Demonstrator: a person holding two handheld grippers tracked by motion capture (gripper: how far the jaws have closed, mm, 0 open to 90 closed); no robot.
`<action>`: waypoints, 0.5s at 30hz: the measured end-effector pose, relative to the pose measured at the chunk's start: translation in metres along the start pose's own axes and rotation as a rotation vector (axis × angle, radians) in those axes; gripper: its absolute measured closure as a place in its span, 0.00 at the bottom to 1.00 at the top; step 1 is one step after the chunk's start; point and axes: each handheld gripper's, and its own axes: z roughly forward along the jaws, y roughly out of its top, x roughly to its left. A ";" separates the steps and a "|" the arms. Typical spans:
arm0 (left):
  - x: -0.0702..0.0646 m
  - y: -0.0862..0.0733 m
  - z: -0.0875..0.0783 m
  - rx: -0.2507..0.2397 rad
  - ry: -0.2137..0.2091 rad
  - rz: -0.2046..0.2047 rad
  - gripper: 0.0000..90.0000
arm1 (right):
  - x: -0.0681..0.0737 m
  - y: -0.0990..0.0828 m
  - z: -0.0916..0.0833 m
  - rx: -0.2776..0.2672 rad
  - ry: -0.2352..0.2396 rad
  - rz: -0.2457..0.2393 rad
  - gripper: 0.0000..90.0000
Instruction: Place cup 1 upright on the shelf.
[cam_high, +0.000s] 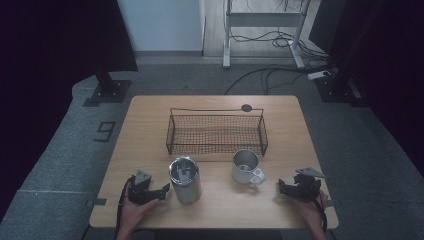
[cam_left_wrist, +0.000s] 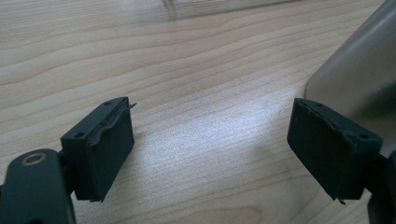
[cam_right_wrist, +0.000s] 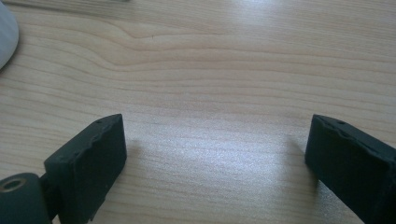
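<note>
A tall steel tumbler (cam_high: 185, 180) stands at the front of the wooden table (cam_high: 150, 130), left of centre. Right of it is a steel mug (cam_high: 245, 166) with a white handle. My left gripper (cam_high: 163, 191) rests on the table just left of the tumbler, pointing at it. In the left gripper view its jaws (cam_left_wrist: 210, 144) stand wide apart over bare wood, with the tumbler wall (cam_left_wrist: 355, 79) behind the right jaw. My right gripper (cam_high: 282, 186) lies to the right of the mug, open (cam_right_wrist: 217, 158), with nothing between its jaws. The mug's edge (cam_right_wrist: 5, 35) shows at the far left.
A black wire basket (cam_high: 216, 133) with nothing in it sits across the middle of the table behind the two cups. A small dark disc (cam_high: 246, 107) lies near the far edge. Beyond the table are a desk frame (cam_high: 265, 30) and floor cables (cam_high: 270, 75).
</note>
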 end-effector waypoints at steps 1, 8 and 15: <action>0.000 0.000 0.000 -0.002 -0.002 0.001 0.16 | 0.000 0.000 0.000 0.000 0.000 0.000 0.06; 0.001 -0.001 -0.012 -0.050 -0.067 -0.023 0.16 | -0.001 0.000 0.000 0.001 0.006 -0.005 0.05; -0.003 0.005 -0.033 -0.111 -0.110 -0.022 0.16 | -0.001 0.000 0.000 0.000 0.005 -0.005 0.06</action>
